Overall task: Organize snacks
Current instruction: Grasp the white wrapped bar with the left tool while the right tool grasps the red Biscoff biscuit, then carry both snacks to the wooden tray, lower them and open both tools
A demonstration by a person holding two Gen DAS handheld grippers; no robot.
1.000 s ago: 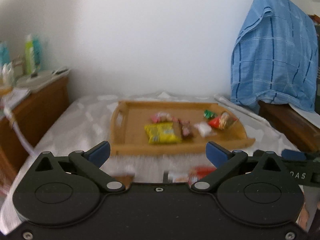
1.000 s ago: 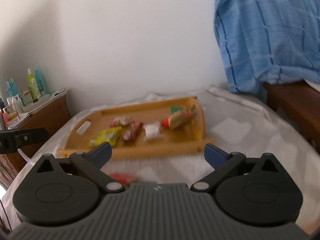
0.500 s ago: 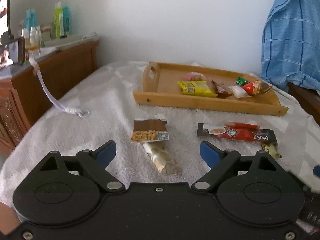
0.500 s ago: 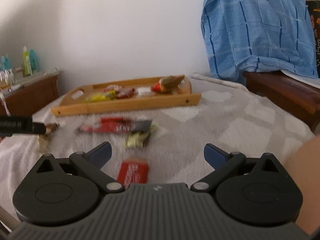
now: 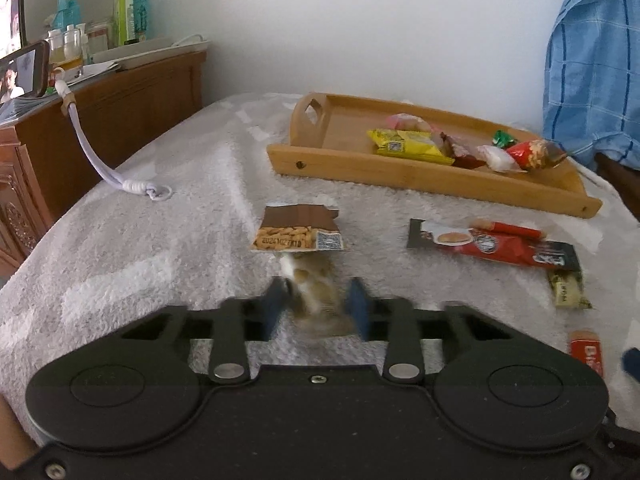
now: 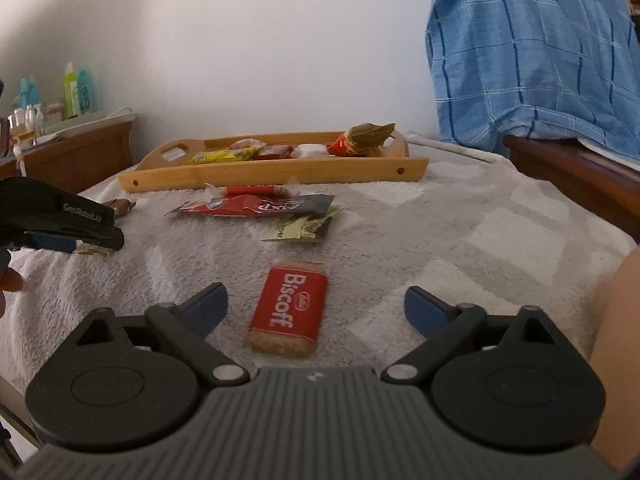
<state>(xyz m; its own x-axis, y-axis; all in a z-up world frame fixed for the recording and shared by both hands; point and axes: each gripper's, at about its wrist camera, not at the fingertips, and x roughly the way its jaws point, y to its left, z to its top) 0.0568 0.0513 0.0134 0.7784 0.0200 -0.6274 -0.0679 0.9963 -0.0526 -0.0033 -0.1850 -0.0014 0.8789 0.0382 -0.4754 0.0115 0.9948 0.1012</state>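
Observation:
On the grey blanket, my left gripper (image 5: 316, 302) is closing; its blue pads press both sides of a gold snack packet (image 5: 316, 288), blurred here. From the right wrist view the left gripper (image 6: 90, 245) lies low at the far left. My right gripper (image 6: 316, 306) is wide and closing, with a red Biscoff packet (image 6: 290, 310) flat between the fingers, untouched. A wooden tray (image 5: 400, 178) (image 6: 280, 174) behind holds several snacks. A brown peanut packet (image 5: 298, 230), a red-black sachet (image 5: 496, 244) (image 6: 256, 205) and an olive packet (image 5: 566, 290) (image 6: 304, 226) lie loose.
A wooden dresser (image 5: 120, 100) with bottles and a phone stands left of the bed; a white cable (image 5: 120, 180) trails onto the blanket. A blue checked cloth (image 6: 532, 52) hangs over wooden furniture at the right. A person's arm (image 6: 616, 340) shows at the right edge.
Both grippers sank toward the blanket. The left jaws went from wide apart to pressing on the gold packet. The right gripper came over the Biscoff packet and its jaws narrowed slightly.

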